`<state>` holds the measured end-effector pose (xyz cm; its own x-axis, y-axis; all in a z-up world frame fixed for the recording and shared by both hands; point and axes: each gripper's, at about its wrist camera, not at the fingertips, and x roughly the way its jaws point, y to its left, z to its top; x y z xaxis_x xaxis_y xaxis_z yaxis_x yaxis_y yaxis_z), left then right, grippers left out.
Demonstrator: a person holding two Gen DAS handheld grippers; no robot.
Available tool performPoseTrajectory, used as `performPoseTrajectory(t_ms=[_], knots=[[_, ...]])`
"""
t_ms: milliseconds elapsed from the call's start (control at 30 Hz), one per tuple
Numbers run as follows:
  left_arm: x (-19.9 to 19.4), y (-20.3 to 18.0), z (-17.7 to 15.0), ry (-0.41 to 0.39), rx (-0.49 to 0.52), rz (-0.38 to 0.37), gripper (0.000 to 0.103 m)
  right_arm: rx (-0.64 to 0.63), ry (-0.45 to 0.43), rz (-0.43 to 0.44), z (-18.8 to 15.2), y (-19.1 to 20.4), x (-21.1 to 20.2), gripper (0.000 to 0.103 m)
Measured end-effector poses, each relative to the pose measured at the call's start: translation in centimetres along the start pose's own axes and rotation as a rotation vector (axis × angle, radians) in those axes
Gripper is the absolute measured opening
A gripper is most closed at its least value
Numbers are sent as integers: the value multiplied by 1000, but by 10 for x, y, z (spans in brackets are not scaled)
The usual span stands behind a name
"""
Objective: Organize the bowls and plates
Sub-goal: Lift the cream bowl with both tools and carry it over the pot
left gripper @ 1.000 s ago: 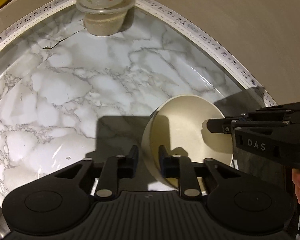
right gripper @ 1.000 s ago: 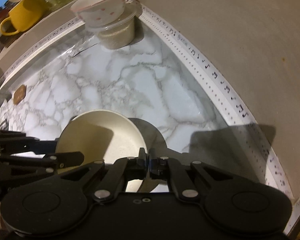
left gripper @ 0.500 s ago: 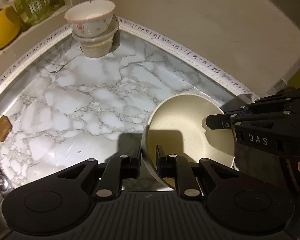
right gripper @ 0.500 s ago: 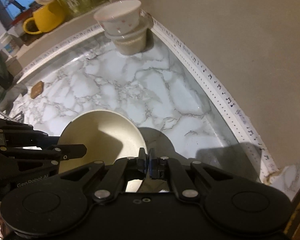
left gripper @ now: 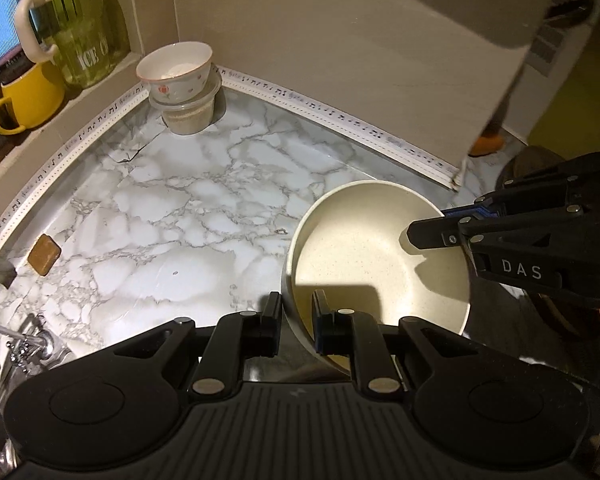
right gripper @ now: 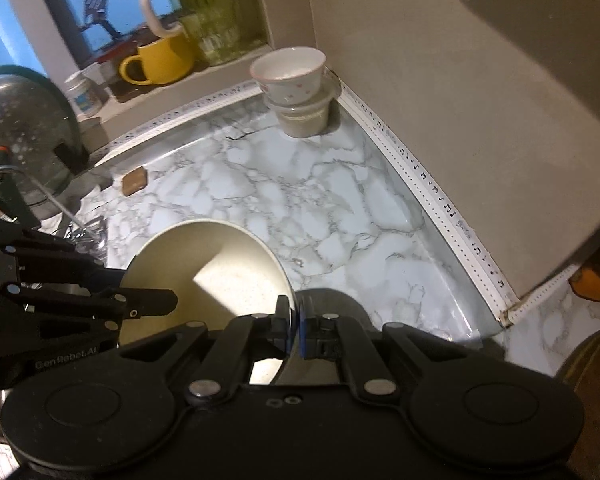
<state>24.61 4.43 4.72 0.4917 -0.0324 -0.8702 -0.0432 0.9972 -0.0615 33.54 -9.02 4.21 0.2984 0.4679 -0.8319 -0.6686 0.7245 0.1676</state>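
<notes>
Left wrist view: you are pinching the cream bowl [left gripper: 380, 256] rim with left gripper [left gripper: 296, 320] and right gripper [left gripper: 414, 236], clear above the marble counter [left gripper: 188, 200]. Rigid, probably slick and breakable; grip opposite rims evenly.

Two bowls show, a cream bowl [left gripper: 380, 264] and a flowered bowl [left gripper: 176, 70] on one plastic tub [left gripper: 190, 114], plus two grippers, left [left gripper: 296, 320] and right [right gripper: 296, 330], one yellow mug [left gripper: 26, 98], and one green jug [left gripper: 86, 46].
</notes>
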Motion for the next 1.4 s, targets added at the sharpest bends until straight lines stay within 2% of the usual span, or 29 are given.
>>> performPoseTrajectory(t_ms=[467, 833, 1400], knots=[[-35, -5, -51, 32, 38, -24, 14, -24, 15, 11, -43, 40, -38, 6], [-35, -6, -83, 74, 56, -35, 14, -15, 49, 20, -71, 61, -37, 6], [-31, -9, -107, 115, 82, -46, 14, 4, 100, 40, -101, 70, -31, 6]])
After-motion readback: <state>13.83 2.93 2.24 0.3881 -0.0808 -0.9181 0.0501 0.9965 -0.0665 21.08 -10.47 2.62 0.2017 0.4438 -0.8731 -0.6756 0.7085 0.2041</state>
